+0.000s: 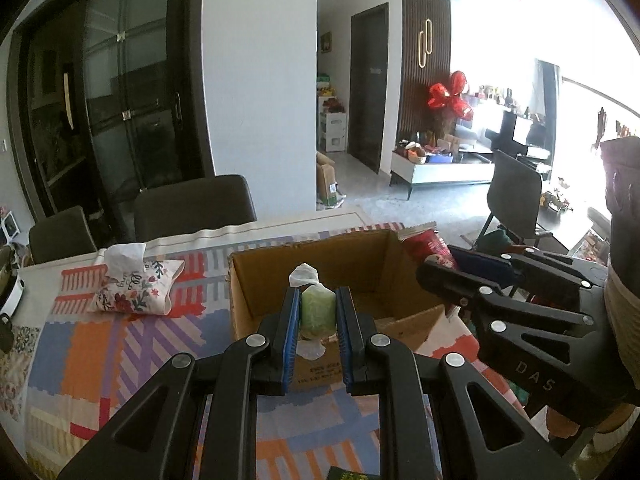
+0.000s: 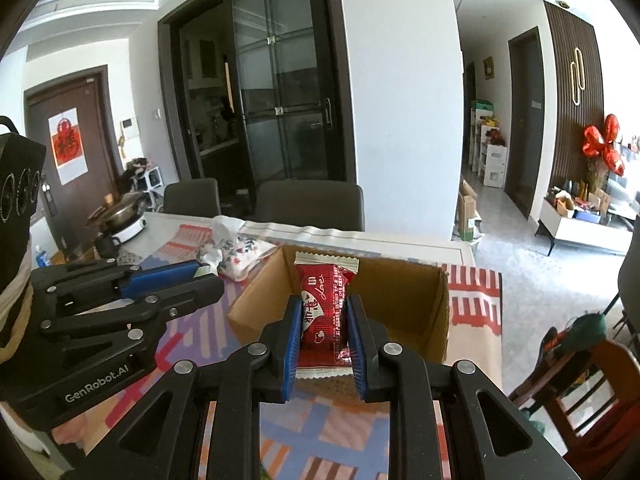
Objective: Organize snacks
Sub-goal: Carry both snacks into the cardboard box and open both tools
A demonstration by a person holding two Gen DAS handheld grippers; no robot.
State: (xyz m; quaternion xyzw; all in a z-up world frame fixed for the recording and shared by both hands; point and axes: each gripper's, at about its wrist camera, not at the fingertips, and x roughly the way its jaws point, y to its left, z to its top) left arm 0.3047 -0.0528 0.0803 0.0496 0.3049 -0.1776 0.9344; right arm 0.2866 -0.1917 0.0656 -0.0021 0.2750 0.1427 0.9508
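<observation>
My left gripper [image 1: 318, 304] is shut on a small green wrapped candy [image 1: 318, 310] with twisted white ends, held up in front of the open cardboard box [image 1: 260, 280]. My right gripper [image 2: 323, 312] is shut on a red snack packet [image 2: 325, 300] with white lettering, also held above the near side of the cardboard box [image 2: 436, 308]. In the left wrist view the right gripper [image 1: 440, 268] reaches in from the right with the red packet [image 1: 428, 244] at the box's right wall. In the right wrist view the left gripper [image 2: 208, 274] comes in from the left. What the box holds is hidden.
The box stands on a table with a patchwork-pattern cloth [image 1: 100, 344]. A floral tissue pouch [image 1: 136, 288] lies to its left, and an electric pot [image 2: 120, 216] sits at the far left corner. Dark chairs [image 2: 310, 204] line the far edge. A wooden chair [image 2: 580, 384] stands at the right.
</observation>
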